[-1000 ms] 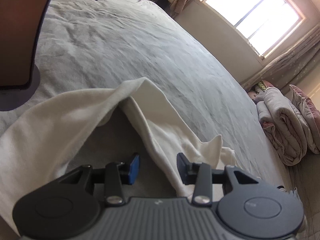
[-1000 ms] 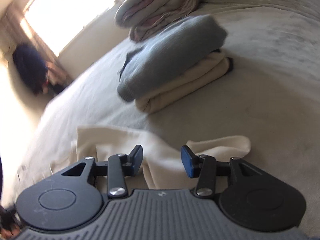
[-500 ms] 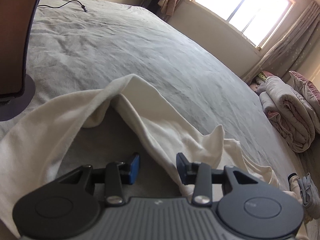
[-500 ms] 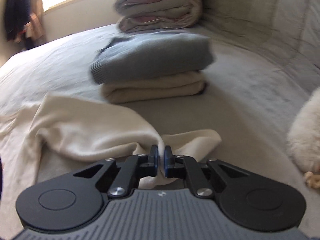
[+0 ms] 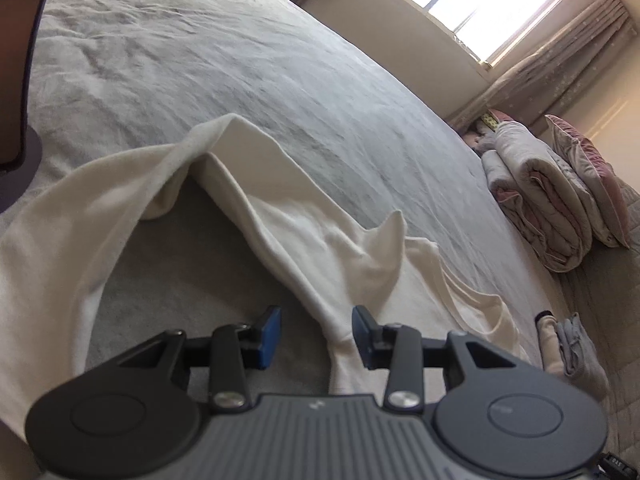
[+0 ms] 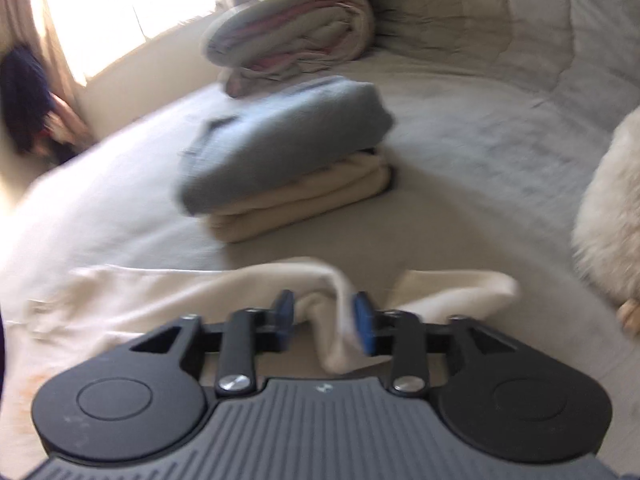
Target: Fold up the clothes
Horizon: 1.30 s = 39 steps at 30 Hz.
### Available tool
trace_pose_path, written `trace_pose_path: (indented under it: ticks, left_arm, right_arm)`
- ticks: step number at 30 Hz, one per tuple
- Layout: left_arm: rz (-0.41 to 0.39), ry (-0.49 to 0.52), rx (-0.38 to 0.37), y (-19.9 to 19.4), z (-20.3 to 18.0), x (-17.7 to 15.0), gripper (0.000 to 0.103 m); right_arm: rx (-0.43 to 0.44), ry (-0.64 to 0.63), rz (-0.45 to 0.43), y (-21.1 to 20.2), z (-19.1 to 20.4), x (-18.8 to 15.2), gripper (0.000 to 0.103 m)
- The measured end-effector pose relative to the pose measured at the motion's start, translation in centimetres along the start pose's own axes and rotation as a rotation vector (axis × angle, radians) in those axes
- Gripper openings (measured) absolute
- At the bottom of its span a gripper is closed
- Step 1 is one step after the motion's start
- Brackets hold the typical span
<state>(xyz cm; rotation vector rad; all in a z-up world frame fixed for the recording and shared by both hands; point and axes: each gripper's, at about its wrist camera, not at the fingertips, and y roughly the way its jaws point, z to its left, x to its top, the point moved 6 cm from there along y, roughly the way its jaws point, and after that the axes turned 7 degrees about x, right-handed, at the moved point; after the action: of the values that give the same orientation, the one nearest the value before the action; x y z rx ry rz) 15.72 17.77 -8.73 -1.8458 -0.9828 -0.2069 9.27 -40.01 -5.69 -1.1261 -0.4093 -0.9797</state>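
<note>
We are looking at a cream garment lying rumpled on a grey bedspread, its long axis running from lower left up toward the folded quilts by the window. Our left gripper is hovering released, cloth lying between its parted jaws. Our right gripper is opening, a ridge of the garment brushing the right-hand pad. Ahead, a folded grey sweater is sitting atop a folded cream one; something white and furry is sitting at right.
</note>
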Motion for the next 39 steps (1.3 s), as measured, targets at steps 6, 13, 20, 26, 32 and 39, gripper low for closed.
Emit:
trace_pose_path:
  ticks: [6, 13, 20, 26, 32, 39]
  left_arm:
    - [0.084, -0.152, -0.149, 2.1, 0.7, -0.6, 0.037]
    - [0.023, -0.139, 0.052, 1.4, 0.3, -1.1, 0.007]
    - [-0.001, 0.082, 0.152, -1.8, -2.9, -2.2, 0.033]
    - [0.035, 0.22, 0.1, -2.9, -7.4, -4.1, 0.035]
    - [0.109, 0.36, -0.02, -2.3, -14.7, -7.8, 0.035]
    - [0.194, 0.51, -0.128, -0.9, -23.8, -14.0, 0.035]
  right_arm:
    - [0.255, 0.063, 0.16, -0.6, 4.2, -3.3, 0.042]
    - [0.261, -0.031, 0.251, -0.7, 7.6, -5.9, 0.042]
    - [0.18, 0.028, 0.137, -2.3, 3.3, -3.0, 0.042]
    - [0.134, 0.042, 0.085, -3.8, 0.4, -1.5, 0.042]
    - [0.157, 0.109, 0.121, -5.2, -2.4, -2.1, 0.042]
    - [0.325, 0.047, 0.136, -6.9, -1.7, -3.7, 0.039]
